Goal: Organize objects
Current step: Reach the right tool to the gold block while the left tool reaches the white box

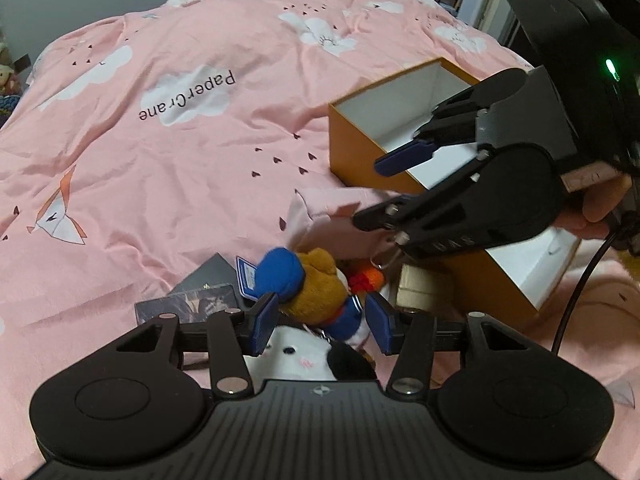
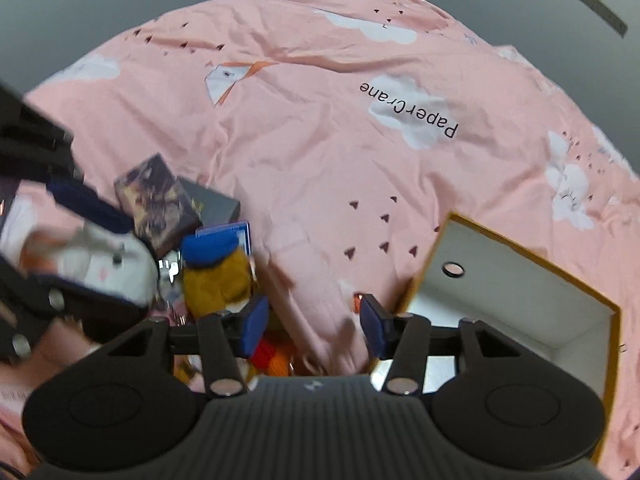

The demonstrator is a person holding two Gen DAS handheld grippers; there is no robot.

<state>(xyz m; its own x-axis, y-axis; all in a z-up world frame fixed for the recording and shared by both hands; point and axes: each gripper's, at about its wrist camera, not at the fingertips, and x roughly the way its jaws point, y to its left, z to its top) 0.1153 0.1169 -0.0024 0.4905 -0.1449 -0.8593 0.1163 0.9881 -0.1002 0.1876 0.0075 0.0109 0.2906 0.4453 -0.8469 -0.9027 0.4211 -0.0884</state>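
Roughly, by size, what I log from my remote seat:

1. Pink bedspread (image 1: 168,184) – "PaperCrane" print, covers nearly all of both views.
2. Orange box (image 1: 362,148) – open top, white inside, on the spread. Only the R wrist view looks down into it and shows a small ring (image 2: 453,269) on its floor; L view has the inside partly blocked by my right gripper (image 1: 372,192).
3. Right gripper – jaws wide apart, nothing between them, hanging at the box's near wall and above the toy pile.
4. Left gripper (image 1: 320,326) – jaws wide, holding nothing. In R view it's blurred at far left.
5. Toy pile, beside the box:
 - white plush (image 1: 298,354), directly under L fingers, partly hidden by them;
 - brown bear w/ blue cap (image 1: 308,280), just ahead, between L fingertips' line;
 - orange-red toy (image 1: 366,278), next to the bear, box side.
6. Dark card boxes (image 1: 192,300) – left of the bear; R view shows the printed top better.
7. Small blue card (image 2: 236,236) – leaning against the bear's cap.
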